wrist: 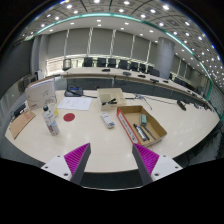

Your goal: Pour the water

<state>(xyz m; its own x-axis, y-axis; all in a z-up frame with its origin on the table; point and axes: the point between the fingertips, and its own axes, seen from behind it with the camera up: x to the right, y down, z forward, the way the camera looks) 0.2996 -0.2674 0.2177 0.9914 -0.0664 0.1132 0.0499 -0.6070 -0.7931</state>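
A clear plastic water bottle [50,121] stands upright on the pale table, far ahead and left of my fingers. Just right of it lies a small red round thing [69,117], flat on the table. My gripper [112,160] is open, its magenta pads [77,156] spread wide with only bare table between them. The bottle stands well beyond the fingertips, untouched.
An open cardboard box [140,125] with small items lies ahead on the right. A second small box [110,97] and a remote-like thing [108,121] sit mid-table. White boxes [40,94] stand behind the bottle. Chairs line the far edge of the table [170,125].
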